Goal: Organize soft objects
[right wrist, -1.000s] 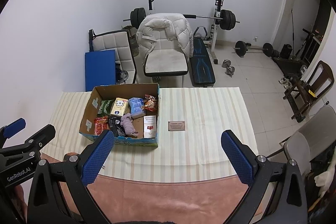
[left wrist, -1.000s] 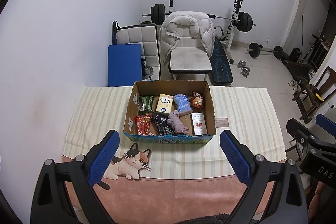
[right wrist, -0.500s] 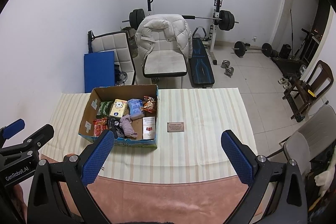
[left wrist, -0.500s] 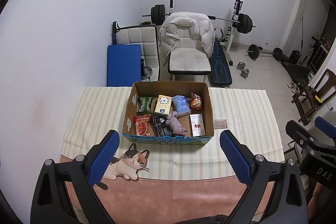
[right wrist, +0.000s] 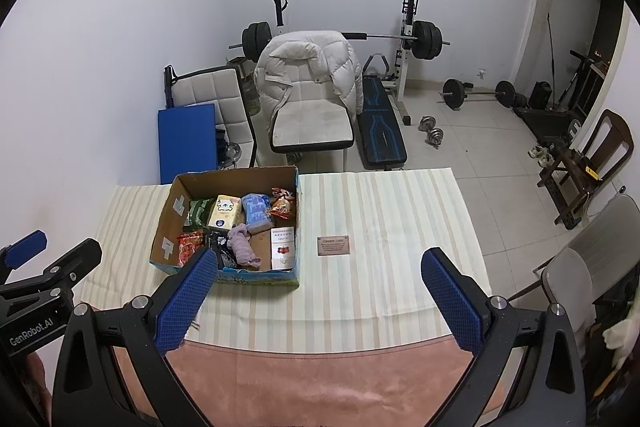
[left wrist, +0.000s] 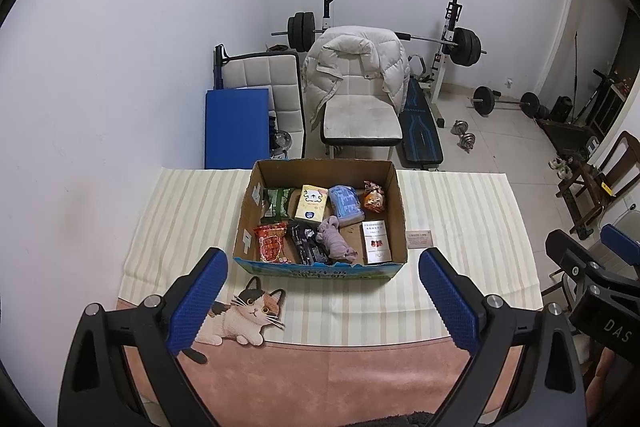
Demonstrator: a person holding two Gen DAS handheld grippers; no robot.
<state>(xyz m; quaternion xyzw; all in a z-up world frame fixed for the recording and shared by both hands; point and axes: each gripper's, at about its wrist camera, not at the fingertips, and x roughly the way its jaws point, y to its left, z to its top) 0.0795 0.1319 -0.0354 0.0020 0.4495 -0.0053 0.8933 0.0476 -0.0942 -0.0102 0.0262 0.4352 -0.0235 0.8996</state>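
An open cardboard box (left wrist: pixel 394 187) stands on the striped tablecloth, also in the right wrist view (right wrist: pixel 297 211). Inside lie a crumpled mauve cloth (left wrist: pixel 335 243) (right wrist: pixel 242 247), a blue packet (left wrist: pixel 346 200), a yellow packet (left wrist: pixel 312 202), a green packet (left wrist: pixel 278 201), a red snack bag (left wrist: pixel 272 242), a black packet (left wrist: pixel 304 243) and a white-red carton (left wrist: pixel 376 241). My left gripper (left wrist: pixel 322 301) is open and empty, well short of the box. My right gripper (right wrist: pixel 318 301) is open and empty, to the right of the box.
A cat picture (left wrist: pixel 242 315) is on the cloth's near left. A small brown card (right wrist: pixel 333 245) lies right of the box. Beyond the table stand a chair with a white jacket (left wrist: pixel 360 75), a blue mat (left wrist: pixel 236 127) and a weight bench (right wrist: pixel 380 131).
Both grippers have drawn back slightly and risen; the box looks a little farther off. Nothing was picked up or moved.
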